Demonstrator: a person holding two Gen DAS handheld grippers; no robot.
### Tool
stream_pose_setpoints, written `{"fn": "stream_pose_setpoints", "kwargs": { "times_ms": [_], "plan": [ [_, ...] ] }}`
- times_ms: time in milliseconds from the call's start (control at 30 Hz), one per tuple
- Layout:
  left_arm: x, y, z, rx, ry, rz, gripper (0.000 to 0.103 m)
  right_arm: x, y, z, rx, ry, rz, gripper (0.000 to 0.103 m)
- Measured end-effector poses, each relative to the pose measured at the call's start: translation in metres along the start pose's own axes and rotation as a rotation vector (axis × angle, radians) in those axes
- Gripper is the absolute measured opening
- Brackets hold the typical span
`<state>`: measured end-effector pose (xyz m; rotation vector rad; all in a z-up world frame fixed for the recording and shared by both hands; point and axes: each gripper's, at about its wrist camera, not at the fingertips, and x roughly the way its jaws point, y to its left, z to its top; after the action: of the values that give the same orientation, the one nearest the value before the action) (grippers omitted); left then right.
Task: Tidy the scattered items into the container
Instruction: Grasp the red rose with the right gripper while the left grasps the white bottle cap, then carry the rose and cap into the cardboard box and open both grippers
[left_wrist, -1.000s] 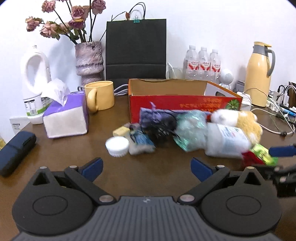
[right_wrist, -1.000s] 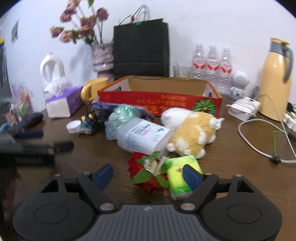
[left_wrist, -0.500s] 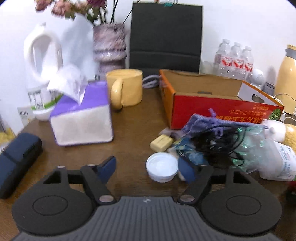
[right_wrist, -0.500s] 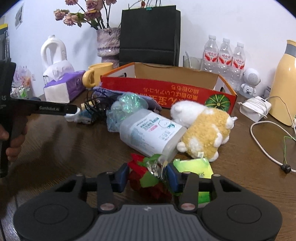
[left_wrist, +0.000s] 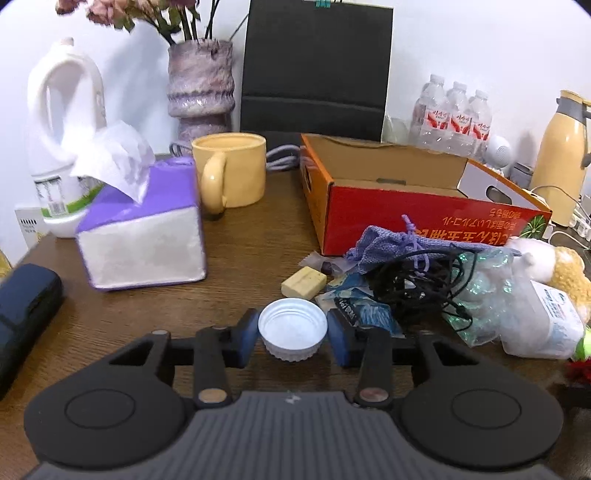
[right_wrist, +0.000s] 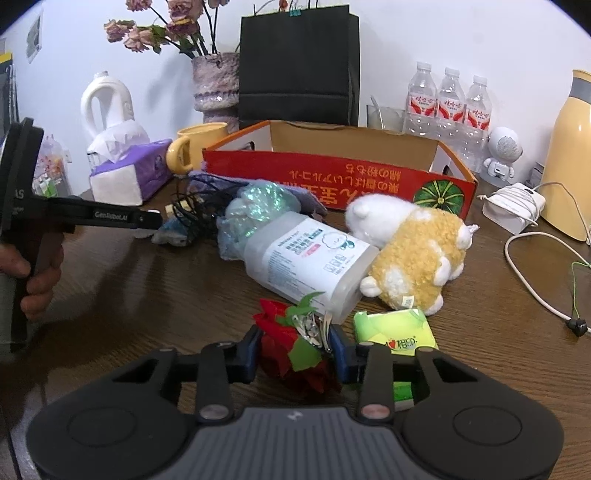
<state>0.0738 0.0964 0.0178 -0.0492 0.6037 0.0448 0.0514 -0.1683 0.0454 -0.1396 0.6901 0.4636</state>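
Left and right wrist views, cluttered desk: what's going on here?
A person is tidying loose items into the red cardboard box, one handheld tool per hand. The left tool is closed around a white bottle cap on the table. The right tool is closed around a red artificial flower lying beside a green packet. Nothing can be seen inside the box; the plush toy, plastic bottle and tangled black cable lie in front of it.

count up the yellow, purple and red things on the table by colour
yellow: 3 (mug, thermos, soap bar)
purple: 2 (tissue box, drawstring pouch)
red: 2 (cardboard box, fabric flower)
total: 7
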Motion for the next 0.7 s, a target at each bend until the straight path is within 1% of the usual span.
{"fn": "stream_pose_setpoints", "kwargs": {
  "times_ms": [100,133,200,267,367,433,467,533,633,700],
  "plan": [
    [-0.032,-0.003,-0.007,0.005,-0.048,0.008,0.041,-0.014,0.003,0.001,-0.006,-0.043,-0.008,0.036],
    [-0.044,-0.005,-0.01,-0.007,-0.069,-0.001,0.041,-0.023,0.004,0.002,-0.005,-0.068,-0.011,0.036],
    [-0.067,-0.011,-0.02,-0.034,-0.086,-0.051,0.041,-0.038,0.003,0.001,0.006,-0.112,-0.009,0.037],
    [-0.087,-0.02,-0.028,-0.046,-0.102,-0.079,0.041,-0.054,-0.002,0.0,0.049,-0.151,0.015,0.037],
    [-0.111,-0.036,-0.027,-0.024,-0.151,-0.116,0.041,-0.077,-0.009,0.002,0.091,-0.213,0.024,0.037],
    [-0.118,-0.046,-0.016,-0.006,-0.19,-0.134,0.041,-0.09,-0.014,0.01,0.099,-0.258,0.011,0.037],
    [-0.119,-0.05,-0.005,-0.002,-0.211,-0.135,0.041,-0.094,-0.018,0.016,0.096,-0.279,0.005,0.037],
    [-0.115,-0.058,0.02,0.011,-0.226,-0.122,0.041,-0.1,-0.026,0.034,0.087,-0.316,-0.005,0.037],
    [-0.108,-0.067,0.065,0.023,-0.284,-0.085,0.041,-0.108,-0.039,0.073,0.054,-0.377,-0.034,0.037],
    [-0.102,-0.069,0.1,0.014,-0.312,-0.079,0.041,-0.113,-0.049,0.103,0.043,-0.417,-0.041,0.037]
  ]
}}
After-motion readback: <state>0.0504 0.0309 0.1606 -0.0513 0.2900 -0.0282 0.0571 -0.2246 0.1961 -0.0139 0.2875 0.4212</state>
